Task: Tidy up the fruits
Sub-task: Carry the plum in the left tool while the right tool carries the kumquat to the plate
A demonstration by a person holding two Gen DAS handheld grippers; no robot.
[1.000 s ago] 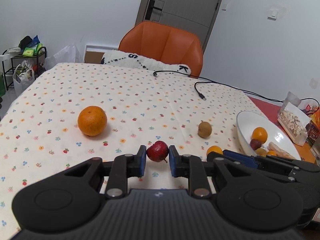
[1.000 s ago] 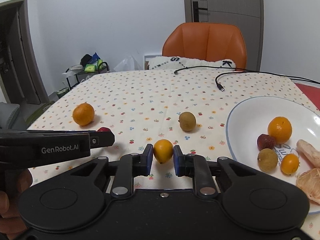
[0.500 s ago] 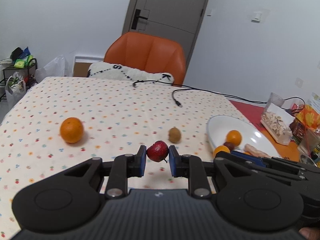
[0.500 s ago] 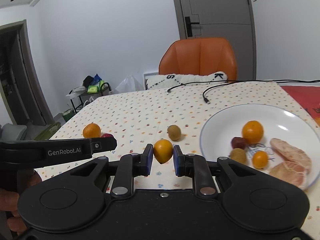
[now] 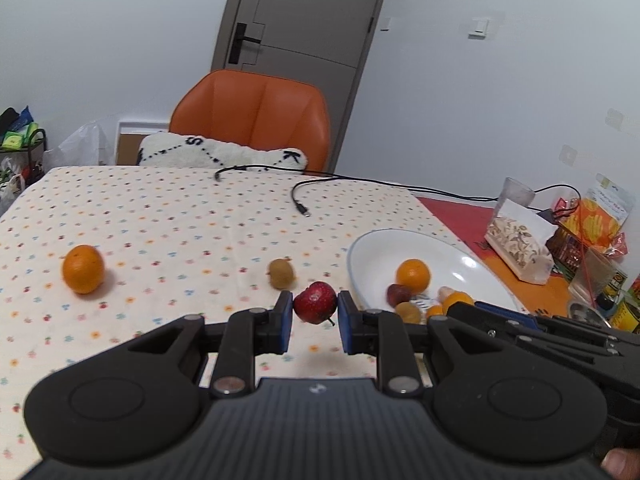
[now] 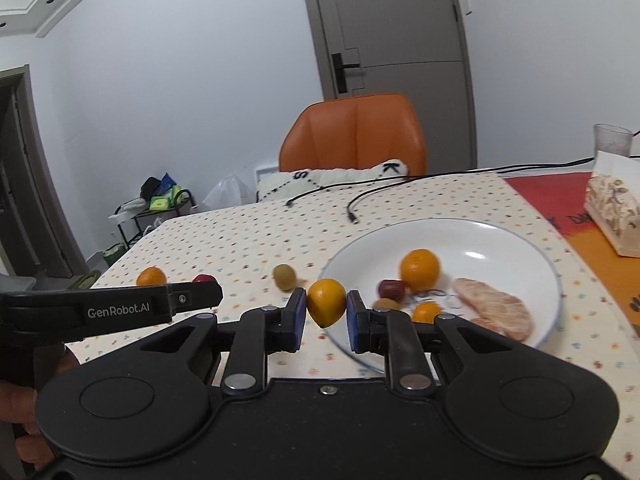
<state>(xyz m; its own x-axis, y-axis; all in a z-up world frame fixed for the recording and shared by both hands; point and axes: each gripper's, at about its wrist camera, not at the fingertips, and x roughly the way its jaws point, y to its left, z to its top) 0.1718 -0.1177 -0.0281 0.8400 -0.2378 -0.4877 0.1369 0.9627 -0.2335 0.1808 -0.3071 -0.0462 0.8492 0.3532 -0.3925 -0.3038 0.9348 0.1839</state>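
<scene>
My left gripper (image 5: 314,317) is shut on a small red apple (image 5: 315,302) and holds it above the table, left of the white plate (image 5: 372,248). My right gripper (image 6: 326,314) is shut on a small orange citrus fruit (image 6: 326,302) and holds it over the near left rim of the plate (image 6: 500,236). The plate holds an orange (image 6: 420,270), a dark red fruit (image 6: 391,289), a small brown fruit, a small orange fruit (image 6: 426,312) and peeled citrus pieces (image 6: 494,307). A large orange (image 5: 83,269) and a kiwi (image 5: 281,273) lie on the tablecloth.
A black cable (image 5: 304,192) lies across the far part of the table. Snack bags and a cup (image 5: 520,240) stand at the right on a red and orange mat. An orange chair (image 5: 252,120) with a white cushion stands behind the table.
Both grippers have risen and moved right toward the plate, each still holding its fruit. The right gripper's fruit is now over the plate's rim.
</scene>
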